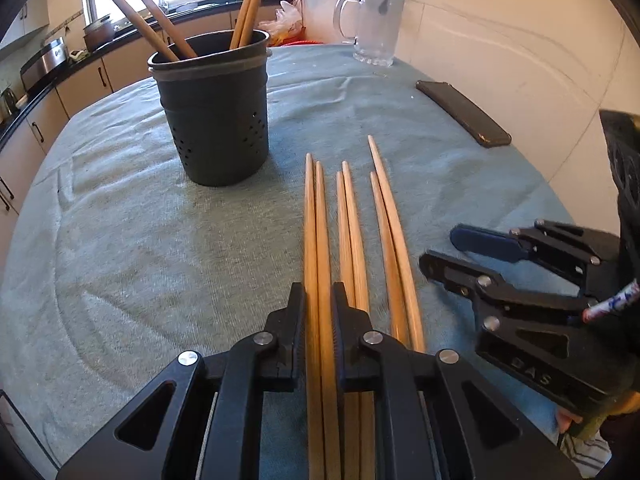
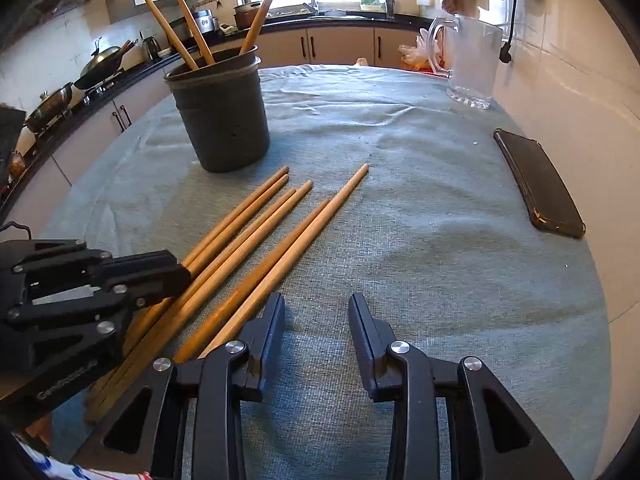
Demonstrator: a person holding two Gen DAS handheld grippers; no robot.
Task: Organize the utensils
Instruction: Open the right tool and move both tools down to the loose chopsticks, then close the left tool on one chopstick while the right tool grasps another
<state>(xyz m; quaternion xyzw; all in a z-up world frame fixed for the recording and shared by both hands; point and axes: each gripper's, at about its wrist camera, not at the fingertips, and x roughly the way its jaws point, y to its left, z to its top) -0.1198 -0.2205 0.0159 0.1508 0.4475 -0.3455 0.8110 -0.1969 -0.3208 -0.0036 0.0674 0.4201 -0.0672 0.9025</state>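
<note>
Three pairs of wooden chopsticks lie side by side on the teal cloth. My left gripper (image 1: pixel 319 306) is shut on the thick ends of the leftmost pair (image 1: pixel 316 220), which still rests on the cloth. The middle pair (image 1: pixel 350 220) and the right pair (image 1: pixel 388 216) lie loose beside it. A dark perforated holder (image 1: pixel 216 120) stands behind with several chopsticks upright in it. My right gripper (image 2: pixel 316 310) hovers open over bare cloth, just right of the right pair (image 2: pixel 308 228). It also shows from the side, as right gripper (image 1: pixel 440 250). The left gripper (image 2: pixel 176 278) appears at that view's left edge.
A dark phone (image 1: pixel 464 114) lies on the cloth near the tiled wall at the right. A glass mug (image 1: pixel 376 24) stands at the table's far right corner. Kitchen counters with pots run behind the table. A hand and a patterned sleeve show at the right gripper's base.
</note>
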